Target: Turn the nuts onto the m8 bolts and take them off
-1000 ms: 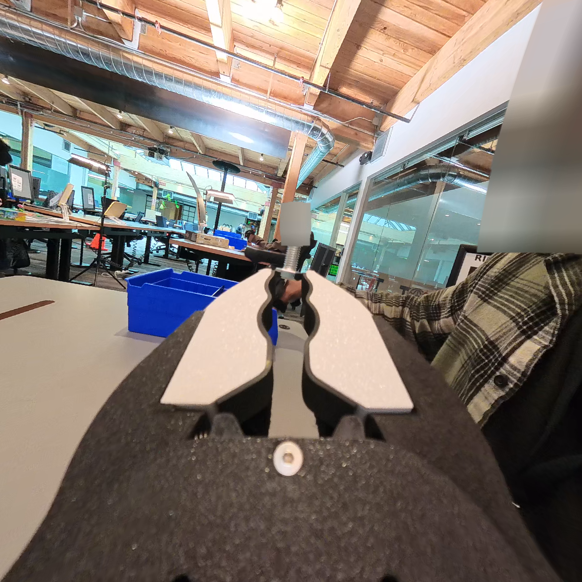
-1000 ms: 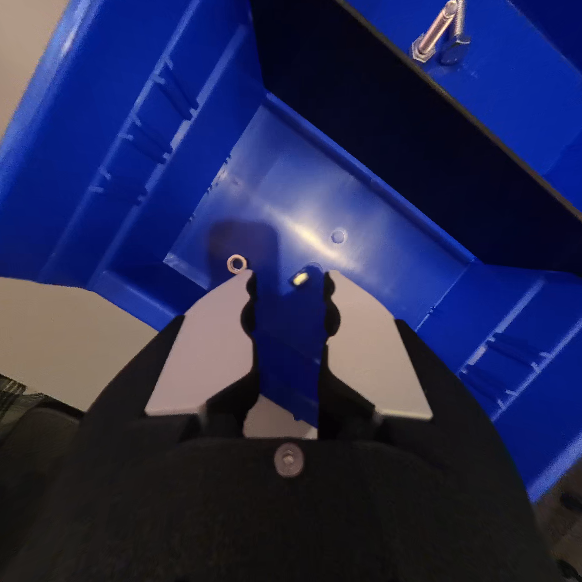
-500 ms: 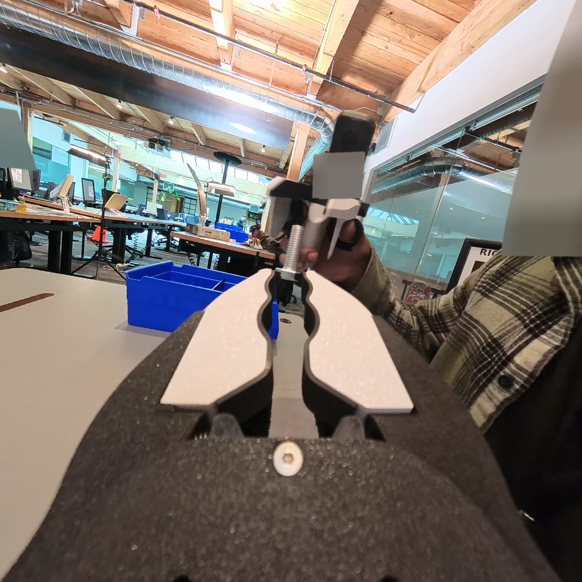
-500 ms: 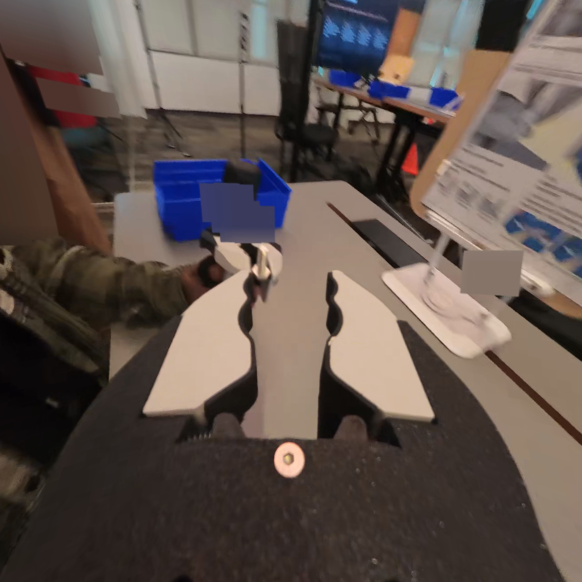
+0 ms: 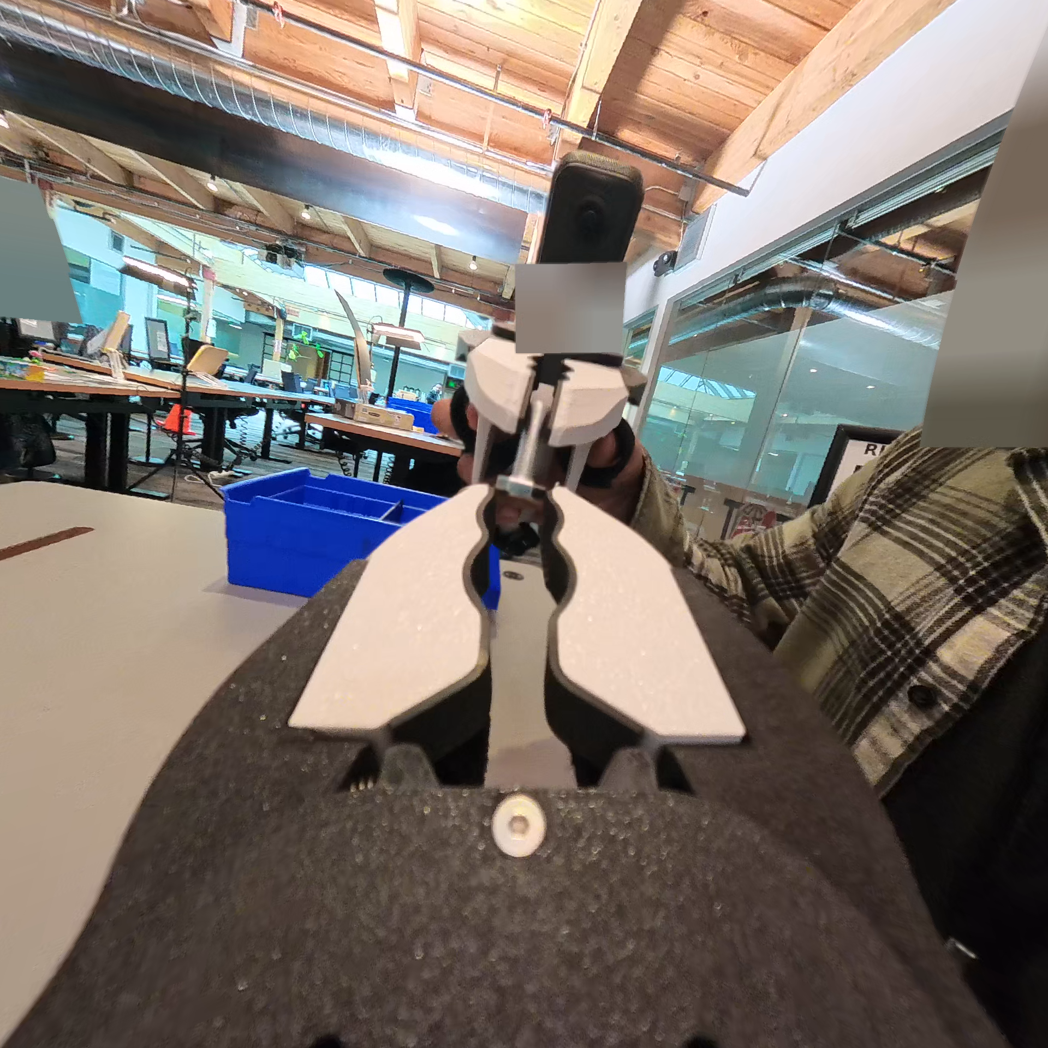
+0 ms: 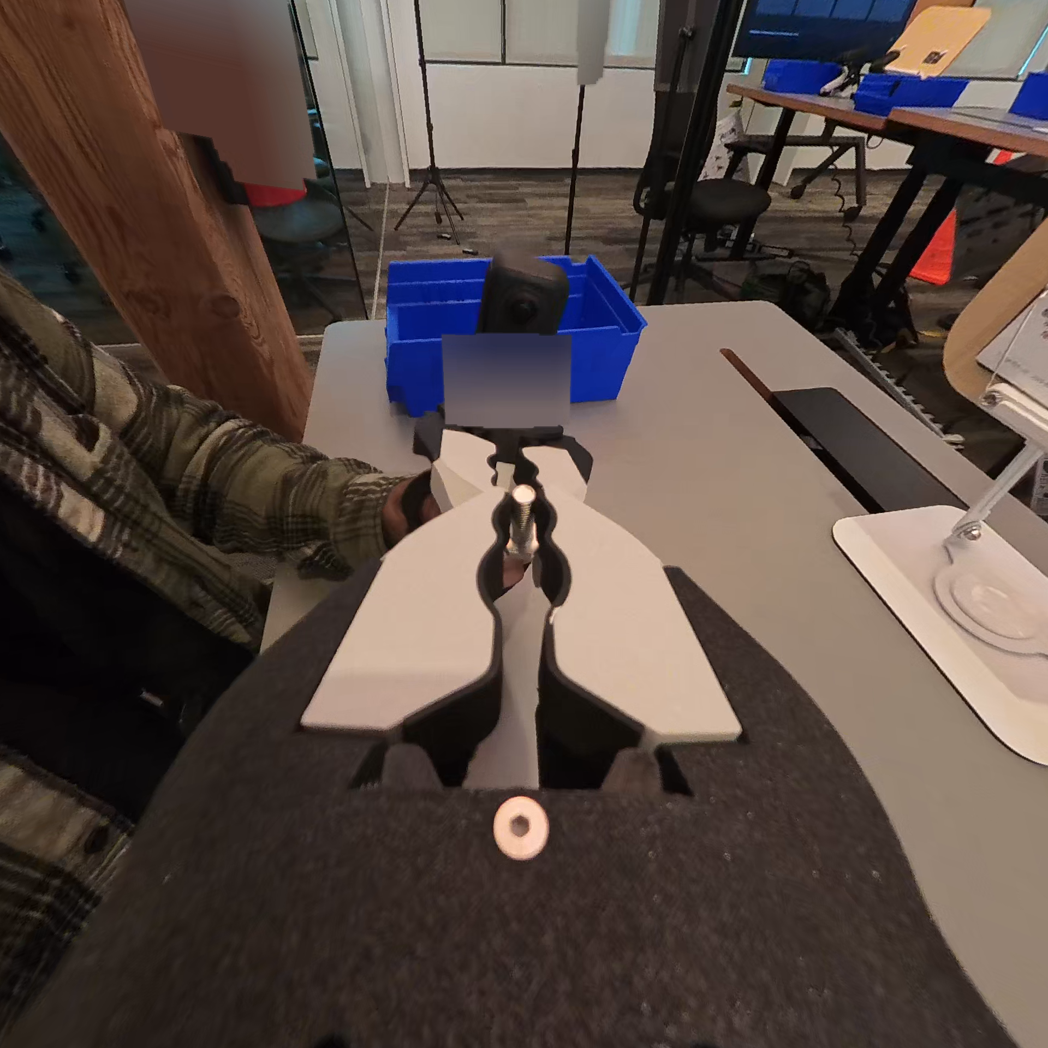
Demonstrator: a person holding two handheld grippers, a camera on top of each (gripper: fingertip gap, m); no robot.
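Fingertips [image 5: 470, 510] of the left gripper [image 5: 517, 492] are nearly closed and pinch the hex end of a silver bolt [image 5: 529, 448]. The right gripper [image 6: 520, 516] is closed narrowly around the threaded shaft. The bolt hangs in the air on the near side of the blue bin [image 6: 604, 363], which sits on the bench [image 6: 709, 453]. No nut shows on the thread. This looks like a handover or a steadying step. Next, one gripper probably has to let go and fetch a nut from the bin.
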